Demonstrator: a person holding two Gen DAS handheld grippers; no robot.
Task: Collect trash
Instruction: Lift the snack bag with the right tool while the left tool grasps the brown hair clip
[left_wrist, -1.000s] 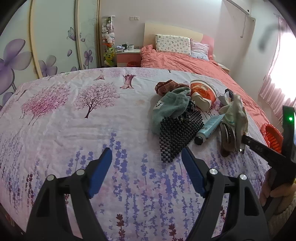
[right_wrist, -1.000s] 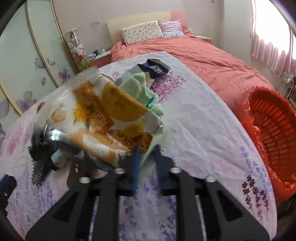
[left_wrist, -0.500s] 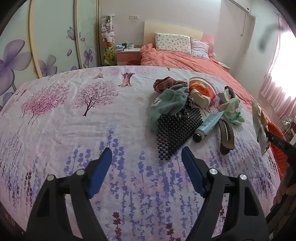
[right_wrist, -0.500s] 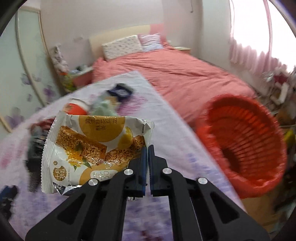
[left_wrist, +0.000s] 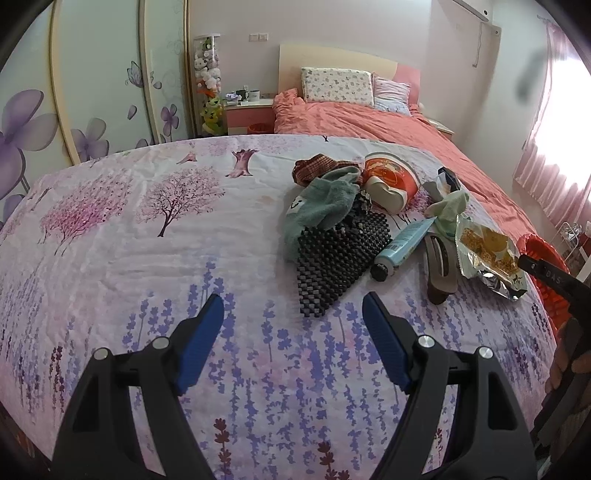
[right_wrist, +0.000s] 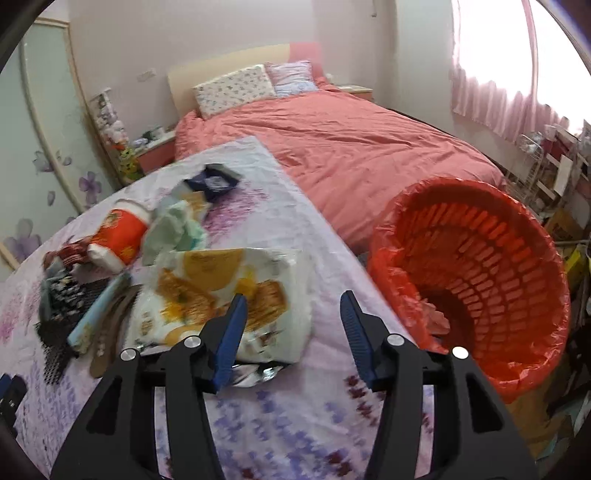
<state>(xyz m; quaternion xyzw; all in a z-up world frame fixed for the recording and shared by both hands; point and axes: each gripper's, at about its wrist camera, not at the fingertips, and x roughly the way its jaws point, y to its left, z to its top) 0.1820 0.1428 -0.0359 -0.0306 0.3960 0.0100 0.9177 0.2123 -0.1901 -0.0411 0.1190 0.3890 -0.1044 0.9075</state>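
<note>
In the right wrist view I'm watching the snack wrapper (right_wrist: 221, 295) at centre-left, left of the right gripper (right_wrist: 291, 332) — its jaws are opening, nothing pinched between them. The red basket (right_wrist: 517, 332) is sitting at right, beside the bed. I'm judging the release early; the wrapper needs carrying over the rim. My left gripper (left_wrist: 293, 339) is hovering tilted down, jaws wide, empty.

The snack wrapper (right_wrist: 225, 295) I am letting go of is white with yellow-and-orange print and a silver inside, crumpled and blurred, just off my left pad as my right claw (right_wrist: 291, 328) opens. To its right, beside the bed, stands the red slatted trash basket (right_wrist: 517, 266), lined with a red bag, upright and open.
</note>
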